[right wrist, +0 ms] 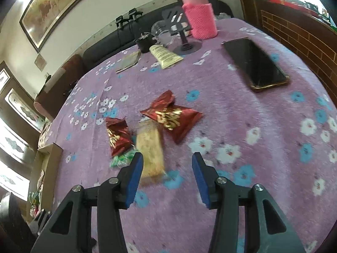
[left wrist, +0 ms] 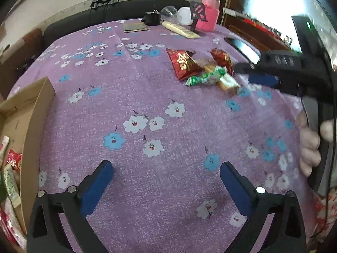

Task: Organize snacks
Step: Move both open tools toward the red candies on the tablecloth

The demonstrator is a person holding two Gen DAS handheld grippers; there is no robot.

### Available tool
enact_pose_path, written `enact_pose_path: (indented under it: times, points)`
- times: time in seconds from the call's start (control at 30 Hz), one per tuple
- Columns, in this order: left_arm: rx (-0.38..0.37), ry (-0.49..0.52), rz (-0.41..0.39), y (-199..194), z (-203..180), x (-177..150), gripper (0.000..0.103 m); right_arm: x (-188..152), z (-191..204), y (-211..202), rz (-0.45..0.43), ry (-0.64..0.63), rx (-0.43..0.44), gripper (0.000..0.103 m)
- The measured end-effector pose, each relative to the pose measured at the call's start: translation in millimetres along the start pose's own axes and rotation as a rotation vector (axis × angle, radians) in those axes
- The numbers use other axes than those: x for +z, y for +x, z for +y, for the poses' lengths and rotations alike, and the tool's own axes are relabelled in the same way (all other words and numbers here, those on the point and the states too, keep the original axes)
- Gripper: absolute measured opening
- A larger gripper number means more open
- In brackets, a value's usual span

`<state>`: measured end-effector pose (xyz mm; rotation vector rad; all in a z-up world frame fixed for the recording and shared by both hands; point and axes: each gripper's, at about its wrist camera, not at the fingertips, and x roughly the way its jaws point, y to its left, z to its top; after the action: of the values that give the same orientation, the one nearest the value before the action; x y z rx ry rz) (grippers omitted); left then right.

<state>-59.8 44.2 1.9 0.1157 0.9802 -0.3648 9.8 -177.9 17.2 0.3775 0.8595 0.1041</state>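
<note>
A small pile of snacks lies on the purple flowered tablecloth (left wrist: 147,97). It holds a large red packet (right wrist: 174,118), a smaller red packet (right wrist: 118,135), a tan wafer pack (right wrist: 150,149) and a green packet (right wrist: 122,159). In the left wrist view the pile (left wrist: 202,69) lies far ahead to the right. My right gripper (right wrist: 167,164) is open just short of the wafer pack and also shows in the left wrist view (left wrist: 250,71). My left gripper (left wrist: 166,172) is open and empty over bare cloth. A cardboard box (left wrist: 31,113) with several snacks stands at the left.
A black phone (right wrist: 254,63) lies right of the pile. At the far edge stand a pink-sleeved jar (right wrist: 199,14), a phone stand (right wrist: 185,42), a cream tube (right wrist: 165,55), a flat brown packet (right wrist: 129,61) and a small black object (right wrist: 144,42).
</note>
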Motion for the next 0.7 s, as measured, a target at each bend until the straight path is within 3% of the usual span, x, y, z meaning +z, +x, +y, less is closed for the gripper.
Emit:
enact_pose_path:
  times: [0.13,0.33,0.43,0.57,0.7]
  points:
    - [0.034,0.018,0.017,2,-4,0,0.102,6,9,3,-0.026,0.002,0.014,0.047]
    - [0.042,0.019,0.016,1,-4,0,0.103,34,1,-2,-0.132,0.008,-0.044,0.048]
    - [0.046,0.016,0.016,2,-4,0,0.103,43,2,11,-0.138,-0.047,-0.086,0.059]
    - [0.052,0.015,0.016,2,-5,0,0.103,43,5,27,-0.132,-0.127,-0.134,0.06]
    - [0.046,0.013,0.018,2,-6,0,0.102,41,5,37,-0.118,-0.157,-0.126,0.06]
